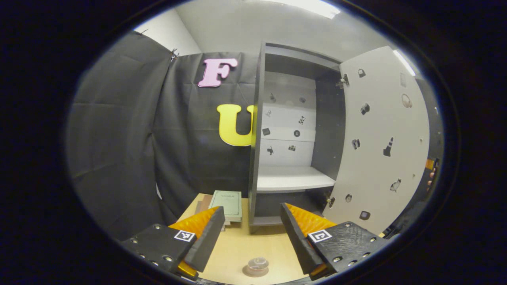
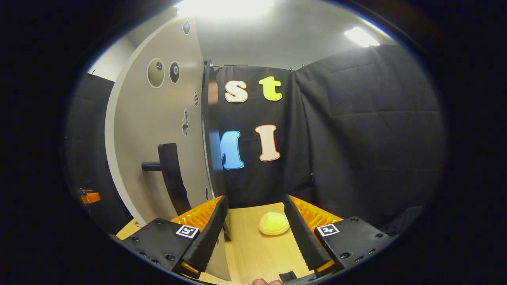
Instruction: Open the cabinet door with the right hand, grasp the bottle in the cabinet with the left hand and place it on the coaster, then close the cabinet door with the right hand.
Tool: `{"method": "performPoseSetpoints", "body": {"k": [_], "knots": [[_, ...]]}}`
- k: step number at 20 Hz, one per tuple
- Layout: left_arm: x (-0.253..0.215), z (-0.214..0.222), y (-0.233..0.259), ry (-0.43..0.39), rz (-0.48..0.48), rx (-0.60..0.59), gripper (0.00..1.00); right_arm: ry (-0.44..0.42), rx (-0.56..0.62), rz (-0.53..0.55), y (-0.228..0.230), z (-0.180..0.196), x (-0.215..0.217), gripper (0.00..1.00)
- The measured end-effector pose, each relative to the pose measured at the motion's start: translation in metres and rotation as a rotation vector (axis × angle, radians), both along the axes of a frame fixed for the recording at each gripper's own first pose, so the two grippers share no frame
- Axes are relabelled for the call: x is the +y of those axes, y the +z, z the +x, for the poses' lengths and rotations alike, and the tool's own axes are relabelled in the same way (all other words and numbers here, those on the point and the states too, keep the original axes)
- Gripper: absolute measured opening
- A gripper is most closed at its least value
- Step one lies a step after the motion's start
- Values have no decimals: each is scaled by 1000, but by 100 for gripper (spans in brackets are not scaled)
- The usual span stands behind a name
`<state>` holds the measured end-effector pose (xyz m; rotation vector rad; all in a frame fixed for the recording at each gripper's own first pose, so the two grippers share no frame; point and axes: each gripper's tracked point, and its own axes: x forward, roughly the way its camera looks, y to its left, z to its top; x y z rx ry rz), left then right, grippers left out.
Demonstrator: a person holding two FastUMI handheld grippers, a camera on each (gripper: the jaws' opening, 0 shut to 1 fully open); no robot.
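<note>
My left tongs (image 1: 252, 227) gape wide, empty, facing the open cabinet (image 1: 293, 134), the bottle (image 1: 257, 264) on its coaster at six o'clock, half cut off; right tongs (image 2: 255, 221) wide beside the door (image 2: 158, 142).

The left gripper view looks level into the open cabinet (image 1: 293, 130) from near. The right gripper view faces the door's (image 2: 158, 130) outer side, close. Both share the door and table (image 1: 241, 245).

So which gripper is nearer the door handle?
The right gripper: the door handle stands close beside it, while the left gripper faces the open cabinet.
</note>
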<state>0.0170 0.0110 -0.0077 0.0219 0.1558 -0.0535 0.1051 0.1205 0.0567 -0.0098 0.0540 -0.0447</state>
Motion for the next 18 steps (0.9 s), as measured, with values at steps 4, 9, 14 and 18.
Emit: {"method": "performPoseSetpoints", "body": {"k": [4,9,14,18], "knots": [[15,1,-5,-21,27,3,84,-10,-13,28,0,-2,8,85],[30,4,-6,-53,31,1,88,31,-16,116,-3,-2,33,85],[45,5,-3,-69,49,-11,85,100,16,124,-8,-5,53,86],[51,3,-10,-77,31,-3,85,157,40,112,-12,-7,65,86]]}}
